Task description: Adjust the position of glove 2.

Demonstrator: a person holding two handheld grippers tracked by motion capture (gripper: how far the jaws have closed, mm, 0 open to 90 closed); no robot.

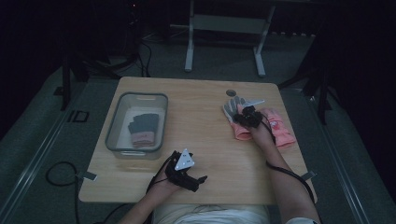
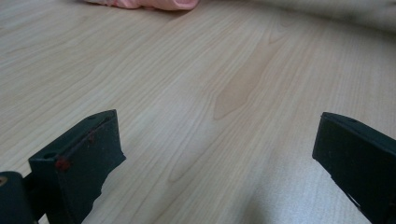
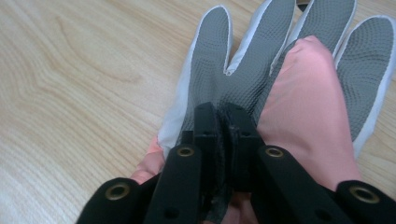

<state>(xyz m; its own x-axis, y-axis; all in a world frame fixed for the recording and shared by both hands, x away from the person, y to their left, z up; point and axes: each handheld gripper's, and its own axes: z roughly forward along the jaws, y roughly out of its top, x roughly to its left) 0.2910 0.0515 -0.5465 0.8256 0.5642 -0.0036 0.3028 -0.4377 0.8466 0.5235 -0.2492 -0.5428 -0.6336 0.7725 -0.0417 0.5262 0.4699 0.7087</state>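
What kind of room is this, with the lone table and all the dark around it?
Probably a lab or studio set up for recording handwork, not a home. A single wooden table stands on grey carpet amid dark surroundings, cables trail across the floor, and a metal stand stands behind the table.

my light wooden table stands on grey carpet floor; beyond it a grey metal frame rises, and the room behind lies dark.

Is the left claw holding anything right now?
No, the left claw stands wide open over the bare wooden table, with nothing between its jaws.
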